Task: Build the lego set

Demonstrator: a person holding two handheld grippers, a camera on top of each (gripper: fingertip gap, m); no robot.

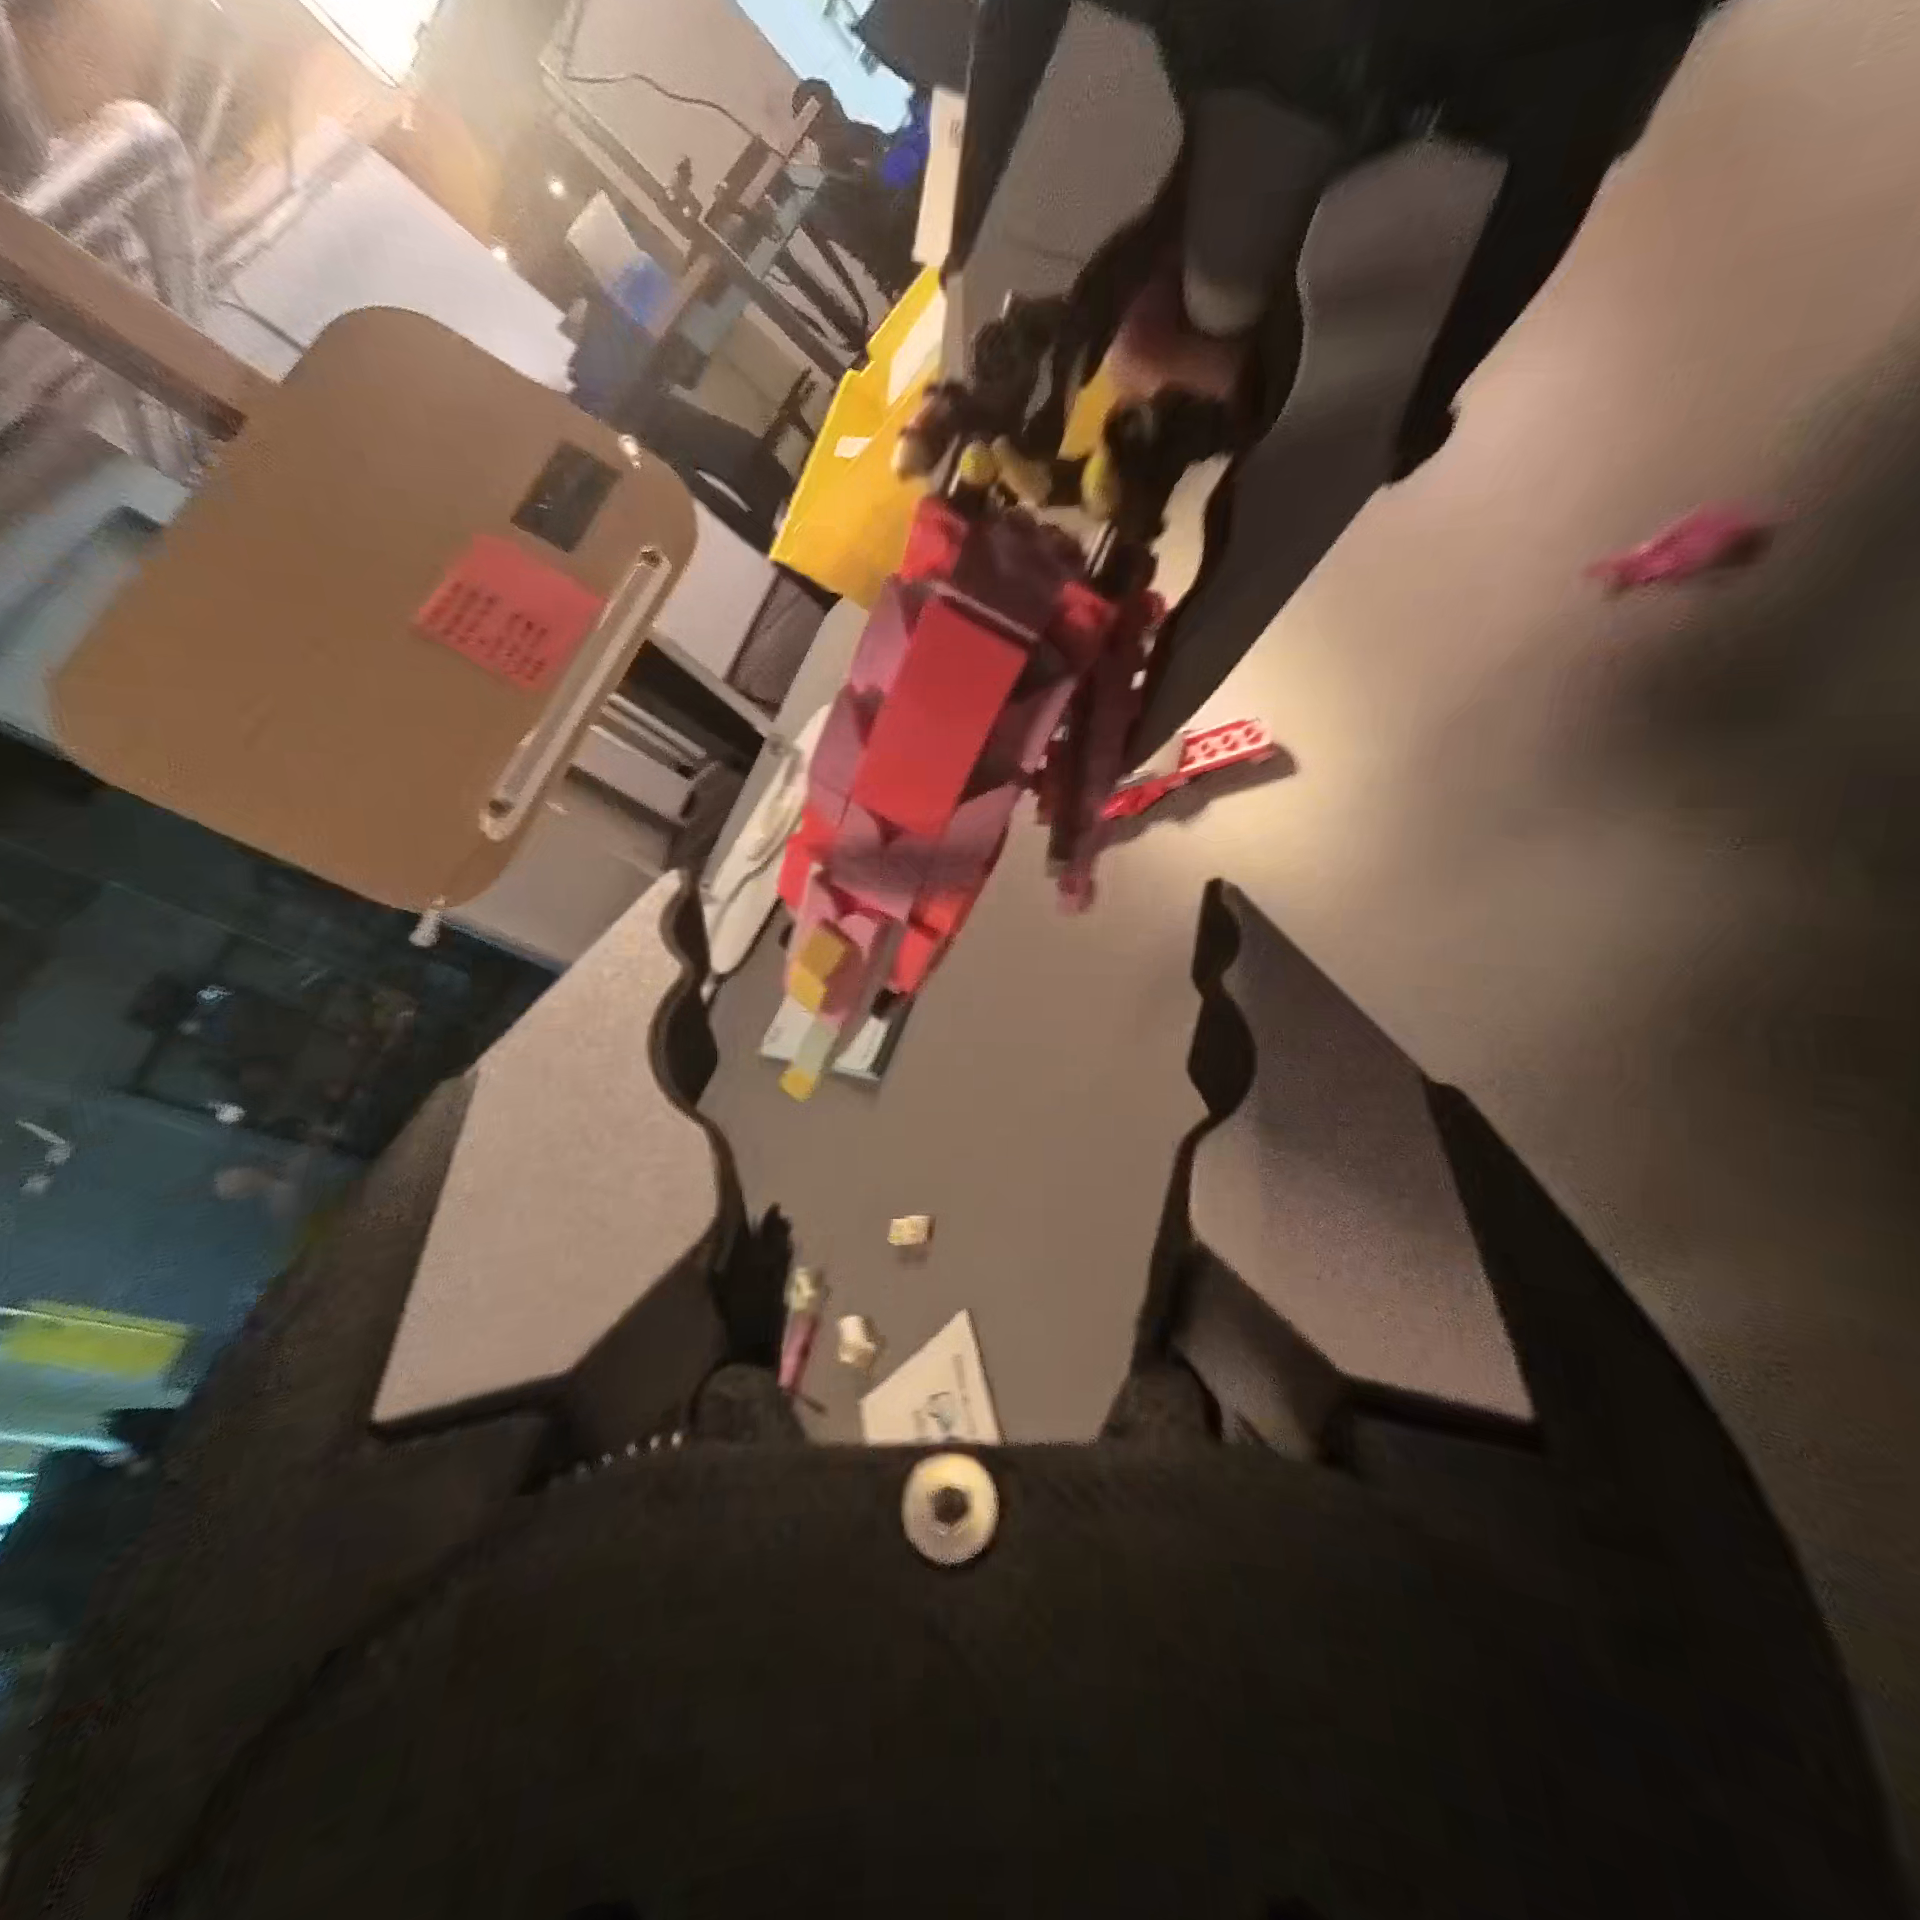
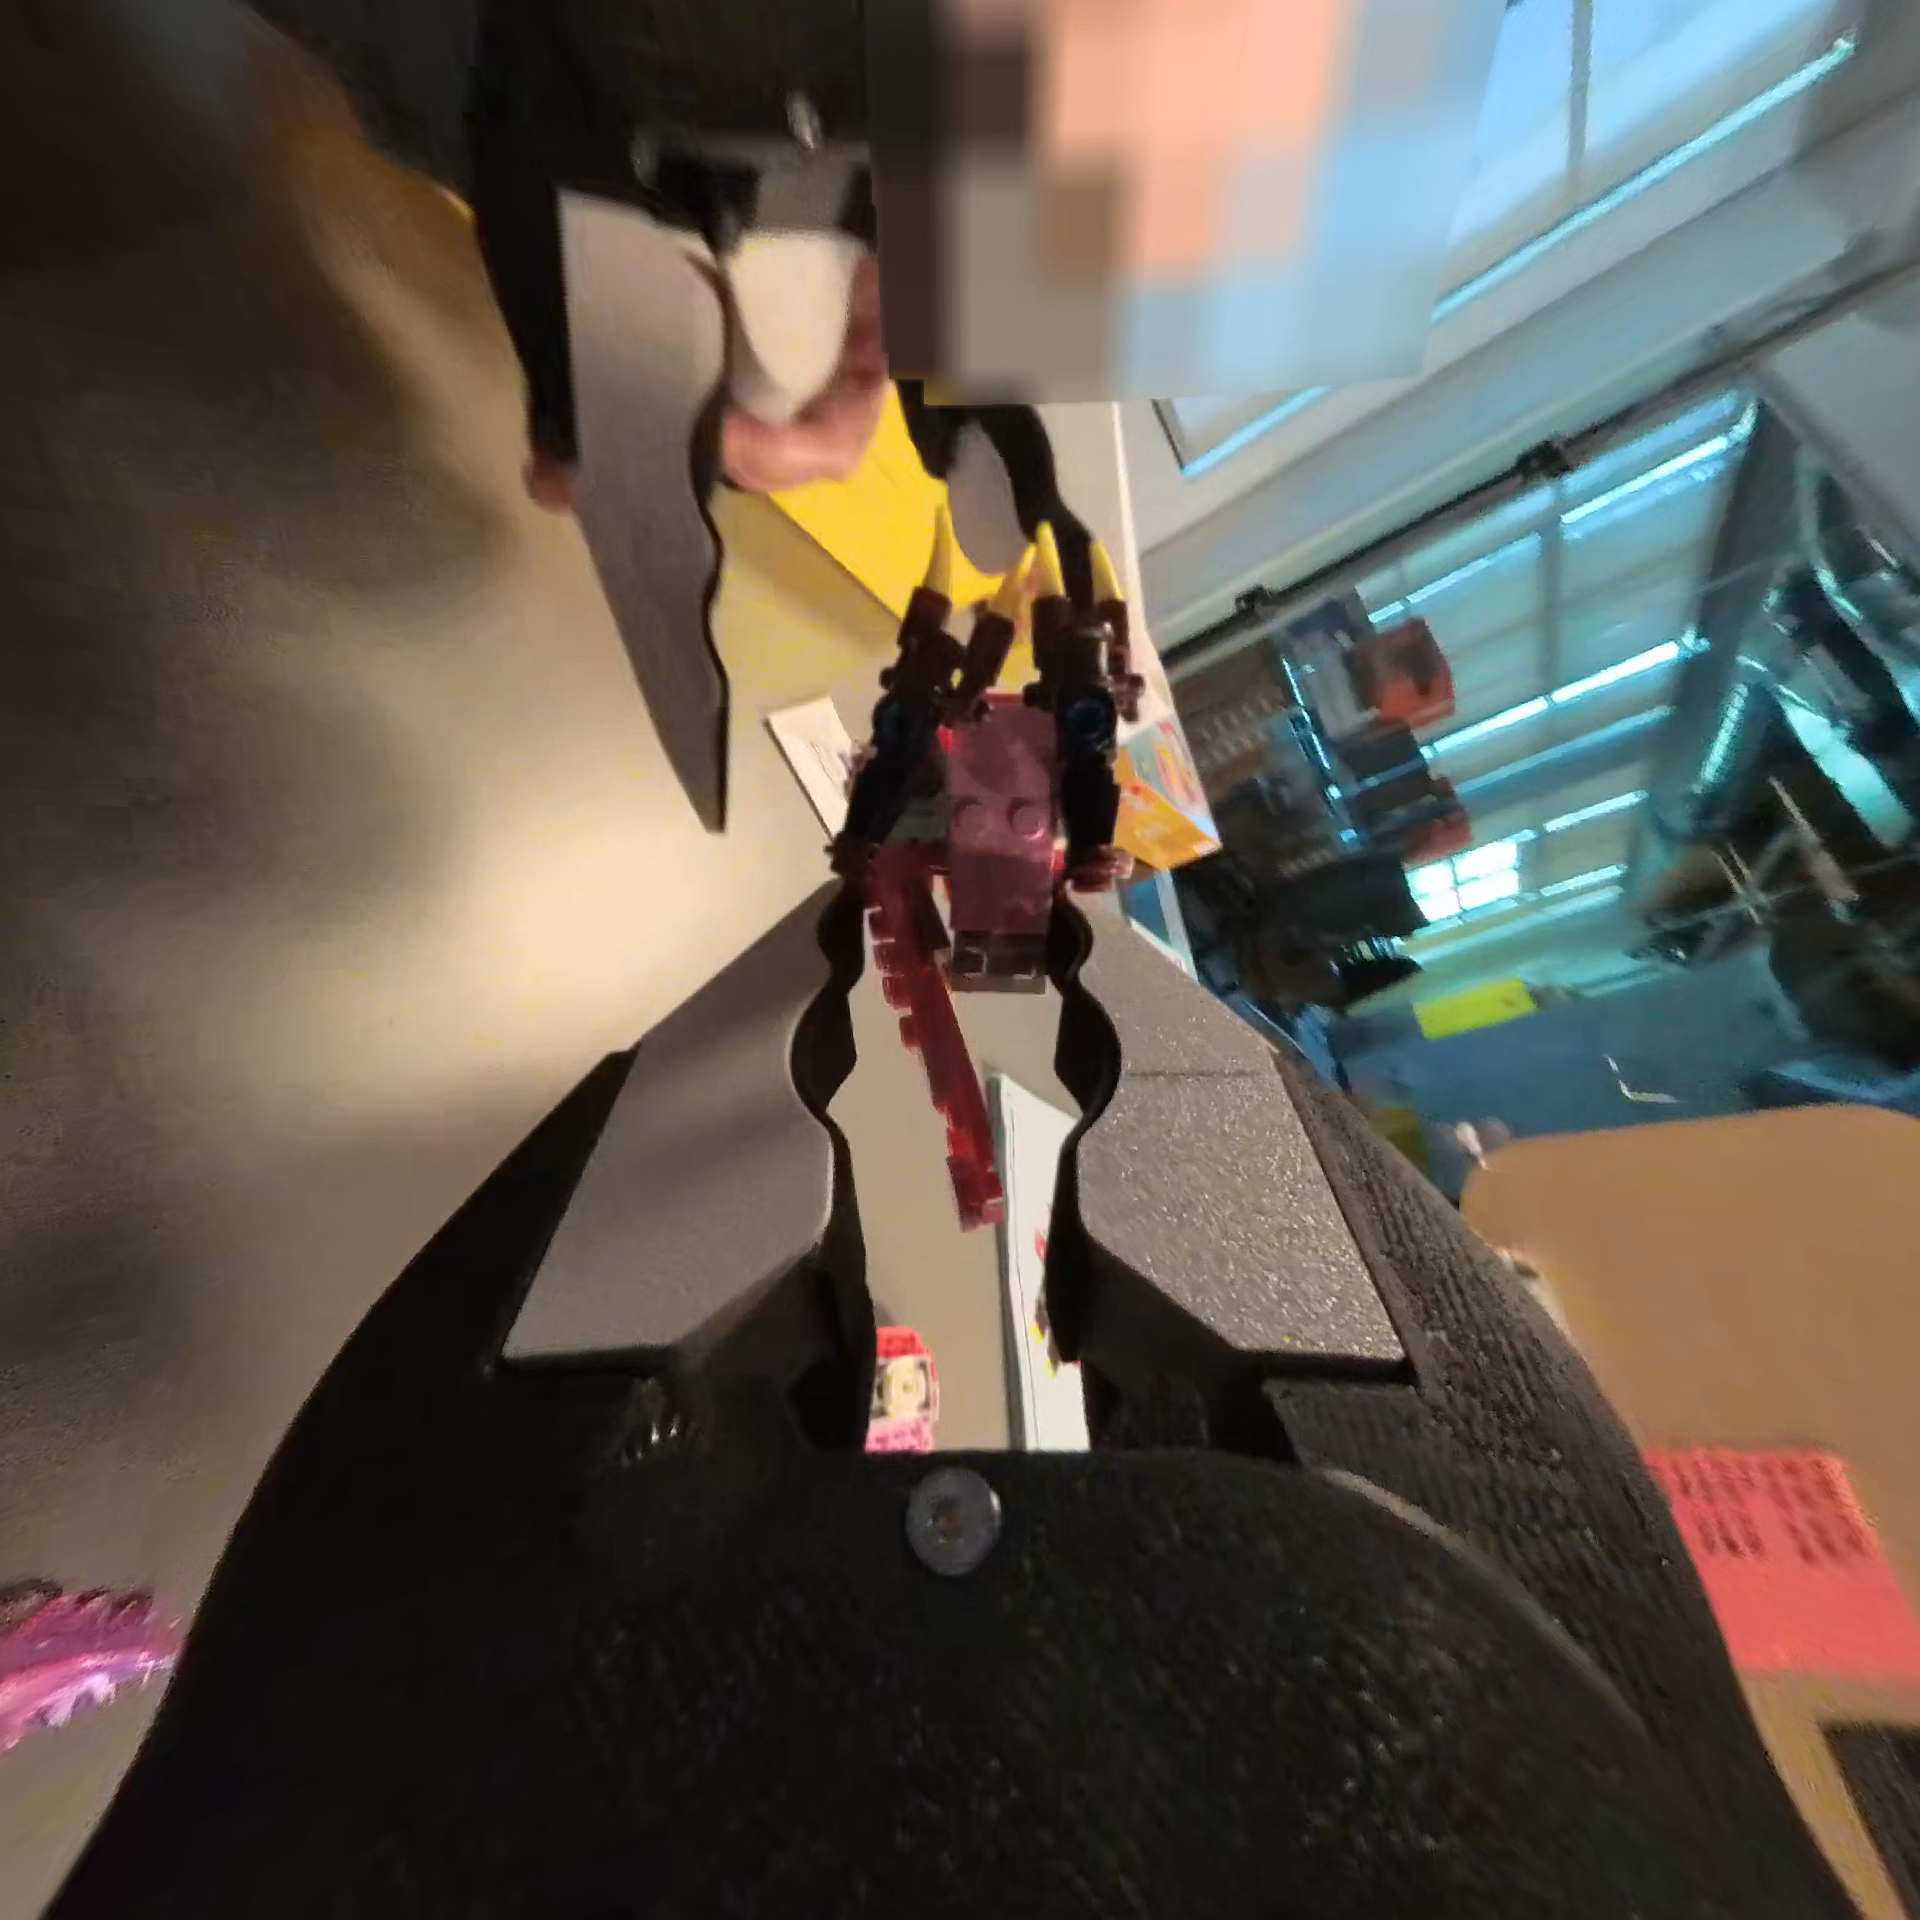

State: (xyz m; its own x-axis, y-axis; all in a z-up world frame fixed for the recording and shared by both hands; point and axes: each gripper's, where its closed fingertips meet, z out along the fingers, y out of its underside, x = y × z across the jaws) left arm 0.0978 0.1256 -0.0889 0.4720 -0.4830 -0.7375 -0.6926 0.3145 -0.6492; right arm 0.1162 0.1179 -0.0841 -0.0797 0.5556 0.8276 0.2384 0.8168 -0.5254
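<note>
Right tongs (image 2: 951, 935) gripping red brick figure (image 2: 992, 862) by its end | left tongs (image 1: 951, 935) gaping open, touching nothing | table (image 1: 1455, 727) lying below.

Office: desks (image 1: 665, 260), shelving (image 2: 1403, 748)

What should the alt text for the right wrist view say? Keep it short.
The right hand-held gripper clamps a dark red brick-built creature model at its fingertips above a grey table, a spiky red tail hanging loose. The left hand-held gripper's finger and a yellow box lie beyond.
</note>
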